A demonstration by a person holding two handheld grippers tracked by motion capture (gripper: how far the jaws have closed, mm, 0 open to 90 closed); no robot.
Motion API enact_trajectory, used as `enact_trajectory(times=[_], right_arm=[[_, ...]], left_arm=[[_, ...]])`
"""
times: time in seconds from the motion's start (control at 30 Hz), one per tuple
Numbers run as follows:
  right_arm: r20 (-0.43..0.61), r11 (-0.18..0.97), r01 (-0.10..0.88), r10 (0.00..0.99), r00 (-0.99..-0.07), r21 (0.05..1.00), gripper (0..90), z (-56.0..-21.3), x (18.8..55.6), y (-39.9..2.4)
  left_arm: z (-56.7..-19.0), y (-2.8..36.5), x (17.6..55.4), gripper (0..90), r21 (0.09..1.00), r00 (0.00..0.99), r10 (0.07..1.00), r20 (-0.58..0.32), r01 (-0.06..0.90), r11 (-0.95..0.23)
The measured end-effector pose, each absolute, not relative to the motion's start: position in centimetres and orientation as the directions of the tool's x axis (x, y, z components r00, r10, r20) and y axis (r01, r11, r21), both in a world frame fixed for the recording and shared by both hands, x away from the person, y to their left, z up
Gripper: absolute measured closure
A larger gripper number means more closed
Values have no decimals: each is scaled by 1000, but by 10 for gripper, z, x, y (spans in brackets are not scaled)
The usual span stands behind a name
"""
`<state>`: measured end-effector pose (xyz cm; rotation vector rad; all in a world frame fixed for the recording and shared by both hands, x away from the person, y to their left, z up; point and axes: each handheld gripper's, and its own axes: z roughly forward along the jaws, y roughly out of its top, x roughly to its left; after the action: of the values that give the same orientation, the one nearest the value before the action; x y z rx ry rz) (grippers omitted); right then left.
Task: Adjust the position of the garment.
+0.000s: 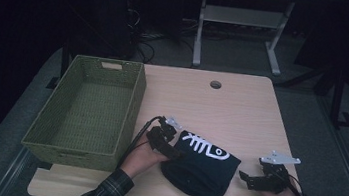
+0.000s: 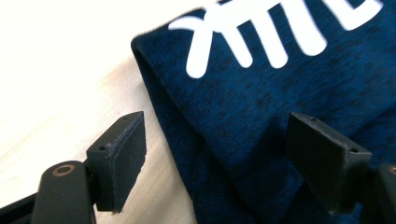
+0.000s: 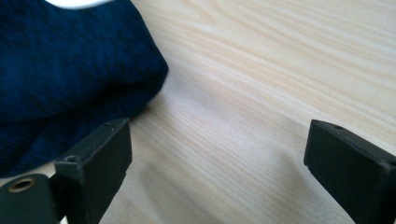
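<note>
**Folded dark cloth between two open grippers, basket to the side**

Item 1: cloth. Navy knit, folded into a rounded bundle, white fishbone print on top. It lies on the table between the two grippers, near the front edge. In the left gripper view the print is cut off at the top; in the right gripper view a sliver of white shows at the upper edge, and the cloth is blurred.

Item 2: left gripper. Jaws stand wide apart, holding nothing. The cloth's folded edge runs between the fingers: one finger over bare wood, the other over the fabric (whether that pad touches the cloth cannot be told). In the high view its fingertips are hard to pick out against the dark cloth.

Item 3: right gripper. Jaws fully spread, nothing held. Bare wood lies between the fingers; the cloth's rounded corner sits just beyond and outside one finger, apart from it.

Item 4: basket. Green woven, at the table's left edge, beyond the left gripper and well apart from the cloth. Open wood stretches beyond both grippers to the far edge.
</note>
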<state>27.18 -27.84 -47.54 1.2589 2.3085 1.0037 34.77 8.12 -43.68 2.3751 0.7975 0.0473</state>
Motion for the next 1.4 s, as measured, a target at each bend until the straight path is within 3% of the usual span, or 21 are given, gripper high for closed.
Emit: enact_trajectory(times=[0.4,0.63,0.93,1.4], right_arm=[[26,382,599,829,-559,704,71,-482,275,-278],[26,379,589,826,-563,714,72,-483,276,-279],[25,385,584,820,-571,715,72,-483,276,-279],[25,387,582,818,-575,715,72,-483,276,-279]], left_arm=[[-455,77,350,182,539,814,553,-181,552,-636],[-455,75,346,199,537,822,550,-150,535,-652],[-454,74,342,474,547,835,509,-209,531,-647],[-450,72,343,688,539,842,491,-225,527,-657]])
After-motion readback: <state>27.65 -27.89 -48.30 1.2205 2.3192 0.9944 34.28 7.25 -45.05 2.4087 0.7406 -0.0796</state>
